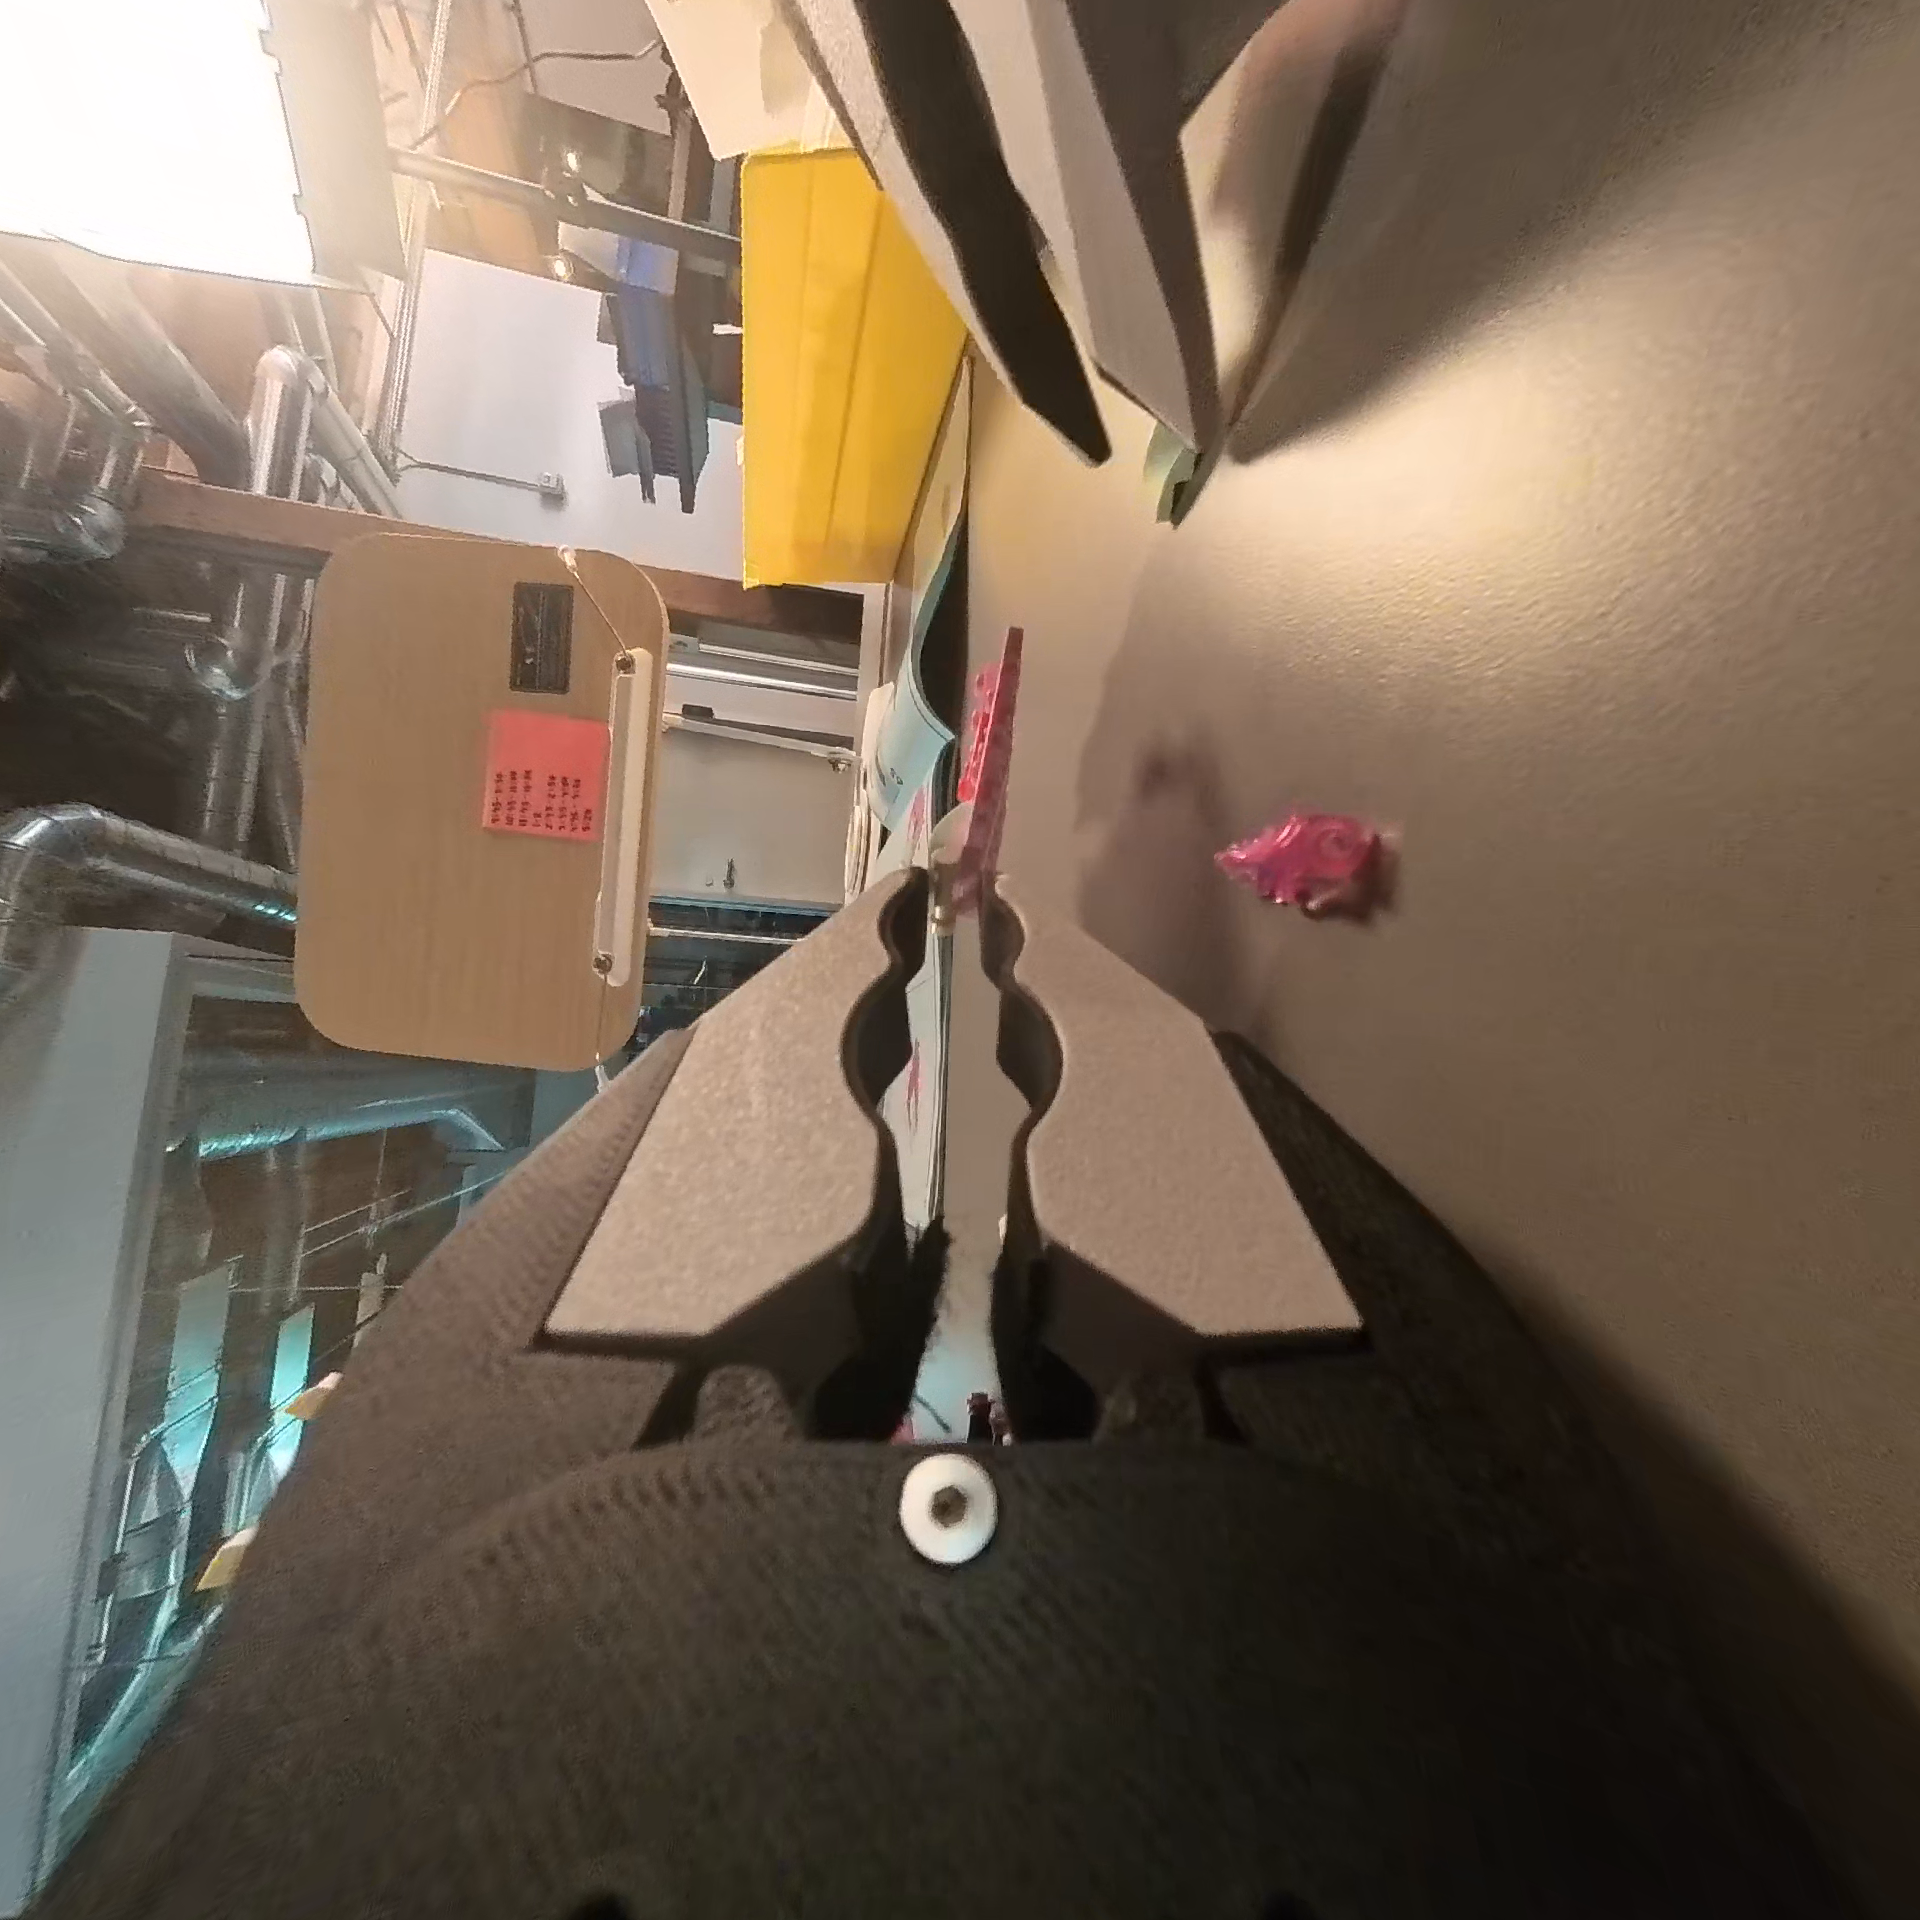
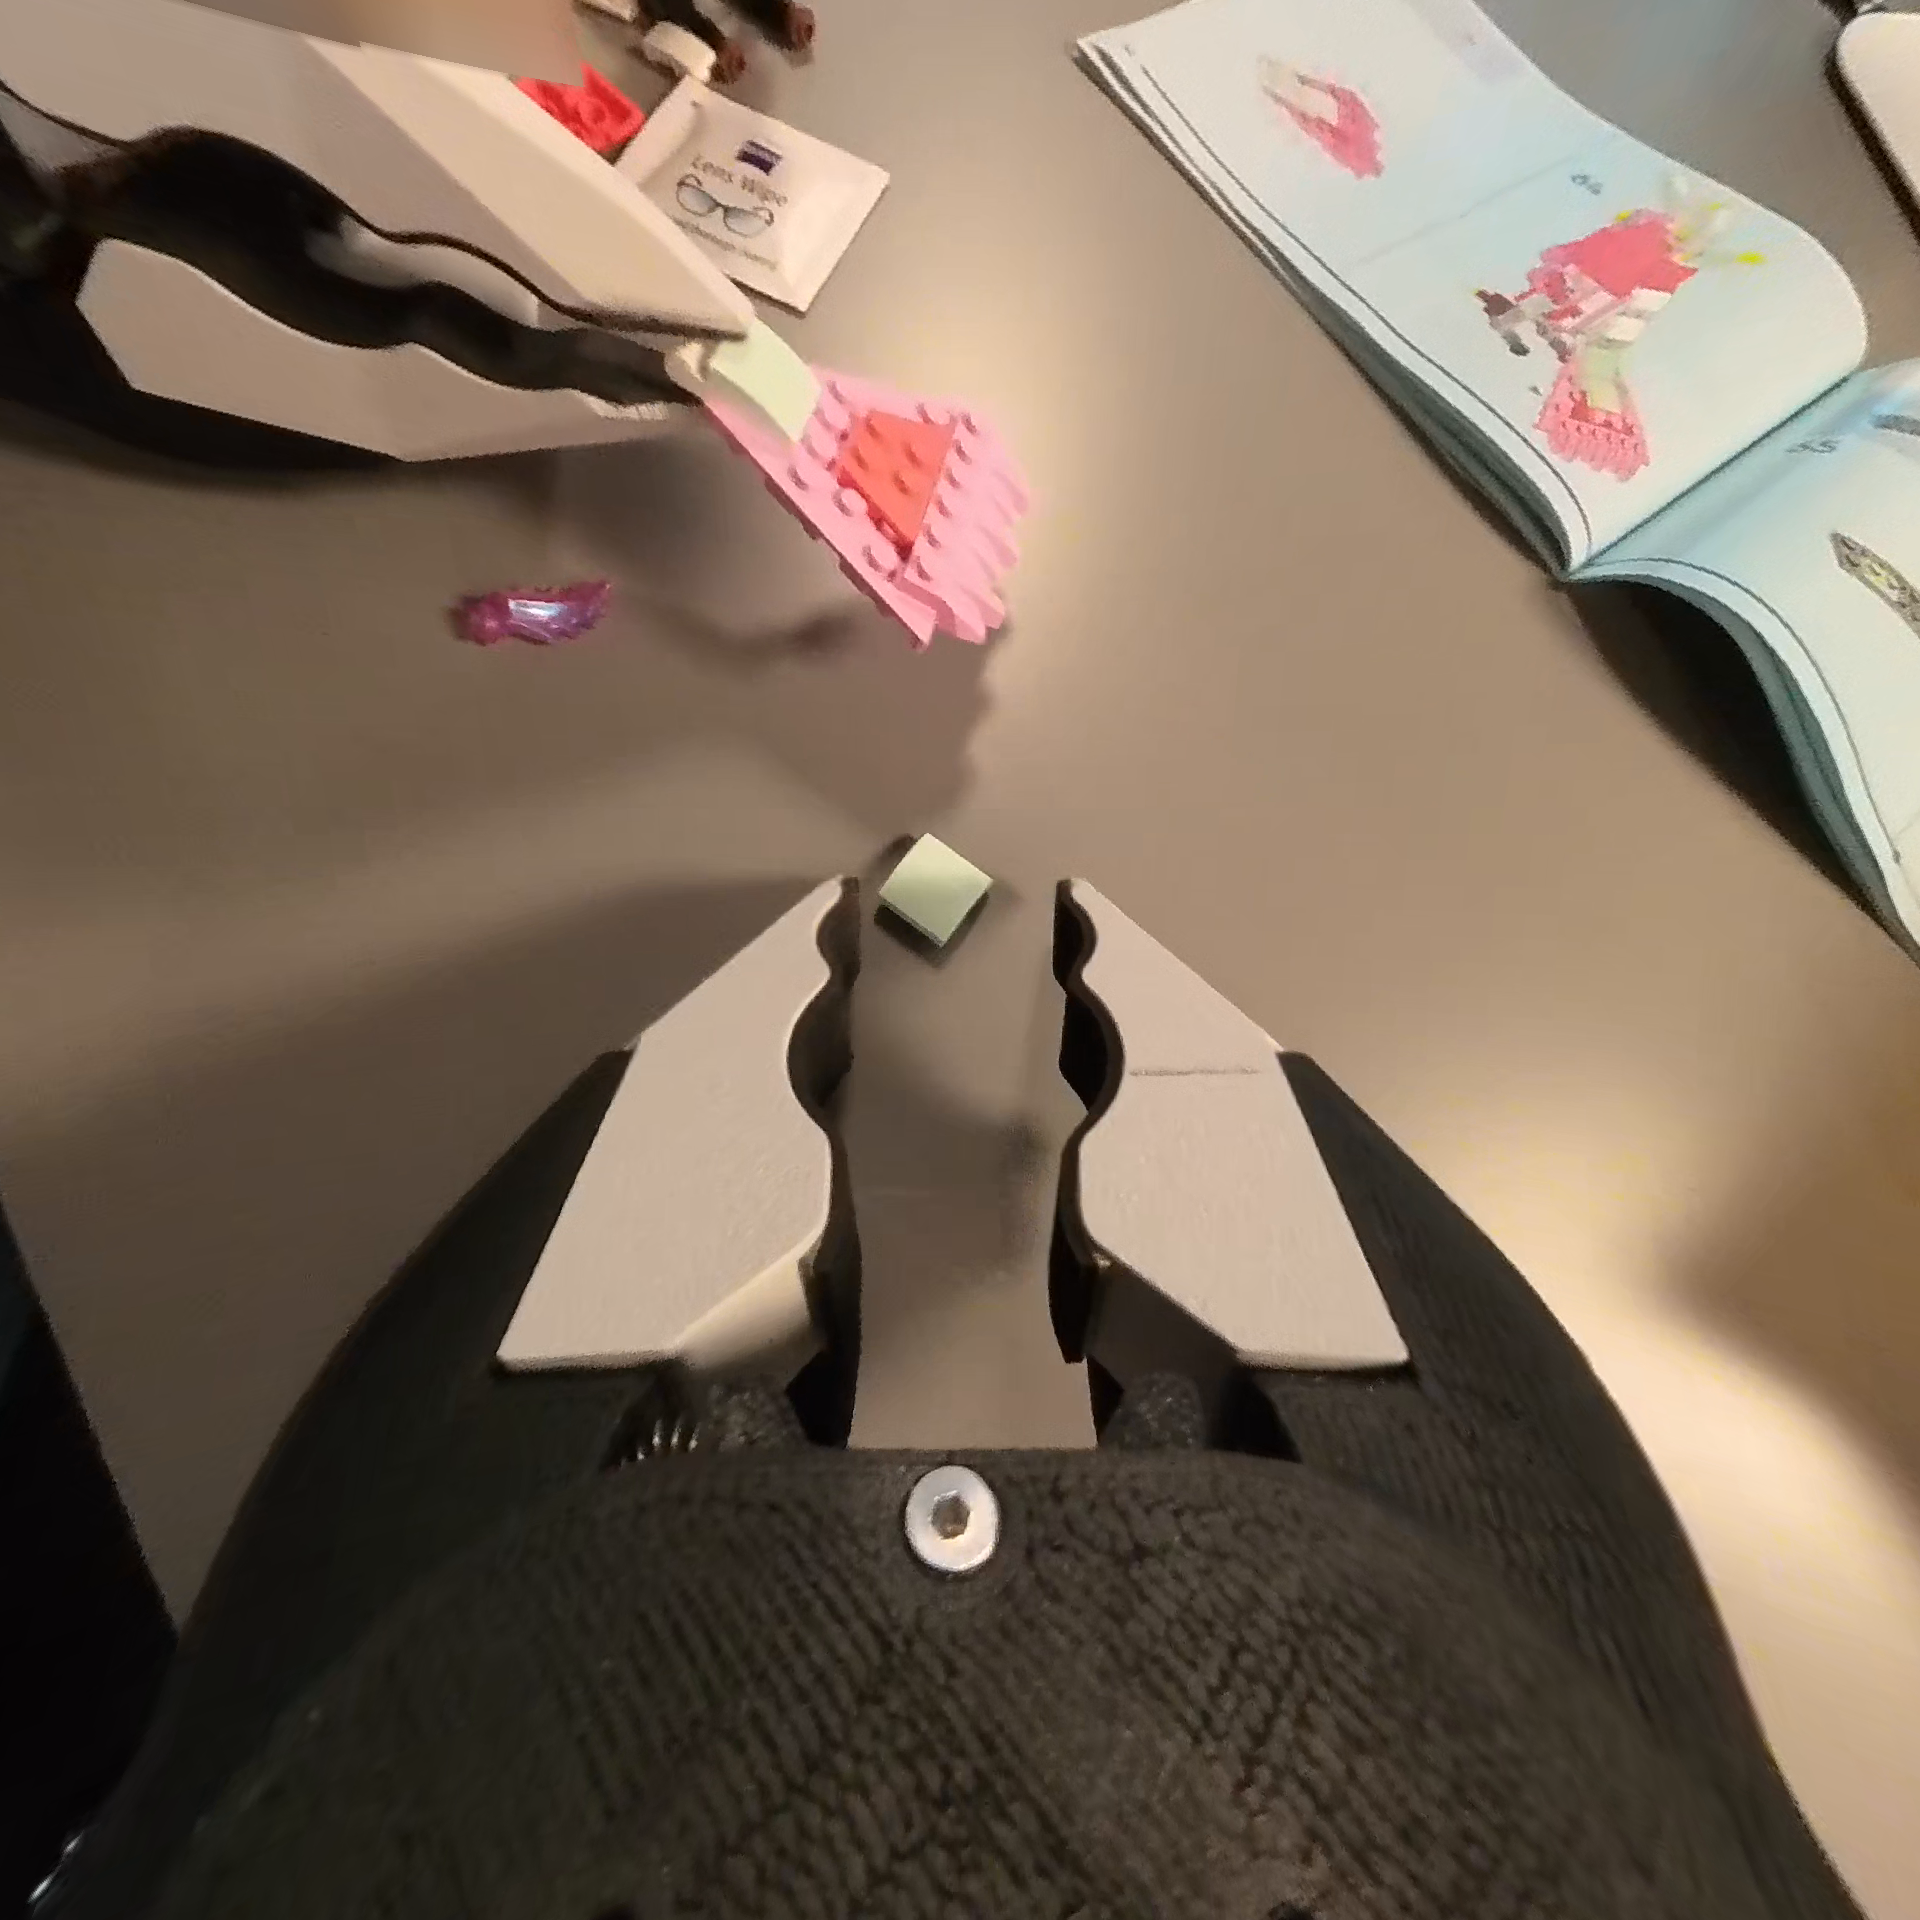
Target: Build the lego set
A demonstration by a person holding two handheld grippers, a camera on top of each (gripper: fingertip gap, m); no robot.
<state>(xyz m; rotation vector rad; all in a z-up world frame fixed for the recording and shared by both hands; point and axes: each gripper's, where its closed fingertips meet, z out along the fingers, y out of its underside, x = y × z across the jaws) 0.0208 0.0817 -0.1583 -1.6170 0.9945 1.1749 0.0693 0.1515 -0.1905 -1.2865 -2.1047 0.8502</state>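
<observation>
My left gripper [image 1: 961, 896] is shut on the edge of a pink brick plate assembly [image 1: 992, 758], seen edge-on. In the right wrist view it [image 2: 717, 358] holds that assembly [image 2: 914, 520] above the table; the assembly carries a red wedge plate [image 2: 896, 457] and a pale green tile [image 2: 764, 379] next to the fingertips. My right gripper [image 2: 953, 896] is open low over the grey table [image 2: 312, 831]. A loose pale green tile [image 2: 932, 899] lies on the table between its fingertips, with a gap to each pad. The right gripper also shows in the left wrist view [image 1: 1174, 436].
A translucent magenta piece [image 2: 530, 613] lies on the table to the left; it also shows in the left wrist view [image 1: 1304, 862]. An open instruction booklet [image 2: 1558, 312] lies at the right. A white wipe packet [image 2: 769, 208] and a red brick [image 2: 582, 104] lie at the back left. Some 10 cm of space lies between my two pairs of fingers.
</observation>
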